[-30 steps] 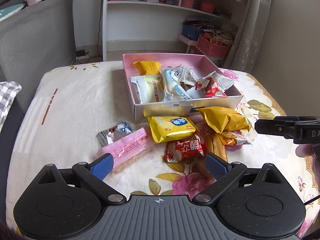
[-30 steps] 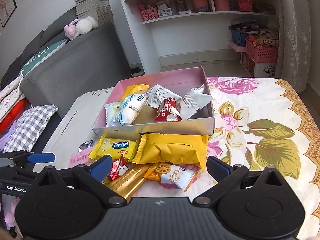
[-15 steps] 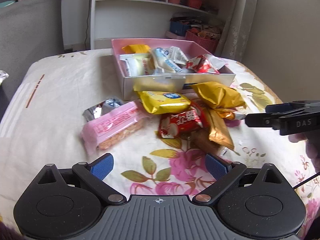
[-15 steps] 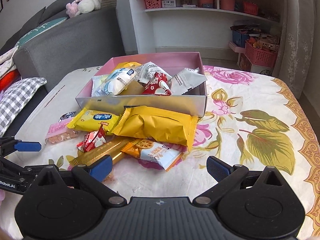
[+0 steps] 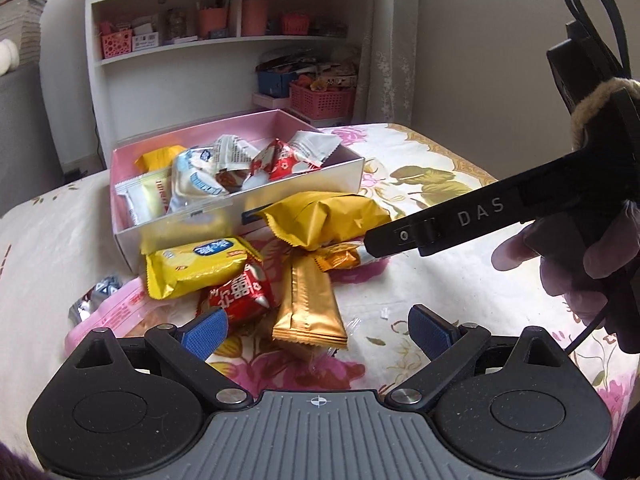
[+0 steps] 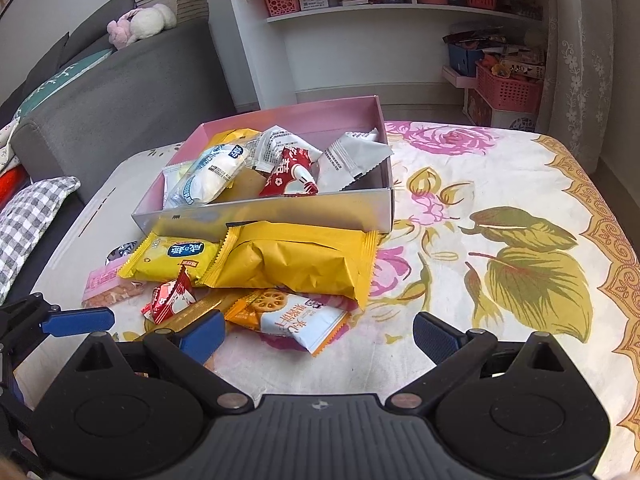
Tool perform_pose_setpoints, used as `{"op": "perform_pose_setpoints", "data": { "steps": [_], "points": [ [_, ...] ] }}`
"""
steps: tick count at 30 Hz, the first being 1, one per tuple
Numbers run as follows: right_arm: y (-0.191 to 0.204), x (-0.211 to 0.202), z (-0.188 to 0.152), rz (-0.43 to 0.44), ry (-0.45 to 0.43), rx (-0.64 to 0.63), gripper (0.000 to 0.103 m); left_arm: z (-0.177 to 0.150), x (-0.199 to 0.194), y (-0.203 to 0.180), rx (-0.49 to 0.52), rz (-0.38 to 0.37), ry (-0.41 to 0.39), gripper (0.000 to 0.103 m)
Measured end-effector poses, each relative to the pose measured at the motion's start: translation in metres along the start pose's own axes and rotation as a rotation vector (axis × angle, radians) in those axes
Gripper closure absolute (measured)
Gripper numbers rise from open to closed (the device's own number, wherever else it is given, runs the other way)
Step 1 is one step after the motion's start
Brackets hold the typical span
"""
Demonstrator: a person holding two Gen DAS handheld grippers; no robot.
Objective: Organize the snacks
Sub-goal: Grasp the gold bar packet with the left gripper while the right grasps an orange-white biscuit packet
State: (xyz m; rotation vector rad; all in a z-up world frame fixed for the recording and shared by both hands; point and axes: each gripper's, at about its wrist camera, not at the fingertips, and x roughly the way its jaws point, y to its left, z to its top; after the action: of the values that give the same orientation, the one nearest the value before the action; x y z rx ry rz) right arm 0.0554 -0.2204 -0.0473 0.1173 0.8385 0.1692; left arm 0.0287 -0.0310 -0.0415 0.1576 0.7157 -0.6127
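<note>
Left wrist view: the left gripper (image 5: pixel 318 330) is held released, nothing between its blue pads, and the gold wafer bar (image 5: pixel 310 304) is seen just ahead at 12 o'clock, its near end between the fingertips, its long axis running from 6 to 12 o'clock, so along the fingers. The red packet (image 5: pixel 238 294) is found at 11 o'clock, just beside the left pad. The pink box (image 5: pixel 240 204) stands farther at 11 o'clock. Right wrist view: the right gripper (image 6: pixel 316 334) is also kept spread and empty; the biscuit packet (image 6: pixel 292 318) lies at 12 o'clock just before it, its long axis slanted from 10 to 4 o'clock. The gold bar is judged nearer to the left gripper.
</note>
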Motion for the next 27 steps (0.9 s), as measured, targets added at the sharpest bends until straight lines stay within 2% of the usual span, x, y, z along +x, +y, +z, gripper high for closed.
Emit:
{"op": "perform_pose_setpoints", "data": {
  "steps": [4,6,10,14,21,27],
  "points": [
    [-0.006,0.003,0.002,-0.004,0.008,0.02,0.008,0.004,0.007,-0.007,0.042,0.002,0.007,0.018],
    [-0.009,0.004,0.002,-0.006,0.01,0.03,0.008,0.007,0.013,-0.008,0.046,0.008,0.022,0.03],
    [-0.014,0.008,0.002,-0.004,0.028,0.06,0.008,0.011,0.022,-0.009,0.048,0.03,0.042,0.047],
    [-0.015,0.013,0.002,-0.002,0.04,0.062,0.008,0.014,0.025,-0.009,0.049,0.052,0.063,0.07],
    [-0.015,0.019,0.002,0.006,0.05,0.004,0.011,0.011,0.017,-0.001,0.036,0.032,0.087,0.078],
    [-0.005,0.029,-0.001,0.014,0.065,-0.145,0.017,0.002,0.003,0.015,0.014,0.015,0.105,0.08]
  ]
}}
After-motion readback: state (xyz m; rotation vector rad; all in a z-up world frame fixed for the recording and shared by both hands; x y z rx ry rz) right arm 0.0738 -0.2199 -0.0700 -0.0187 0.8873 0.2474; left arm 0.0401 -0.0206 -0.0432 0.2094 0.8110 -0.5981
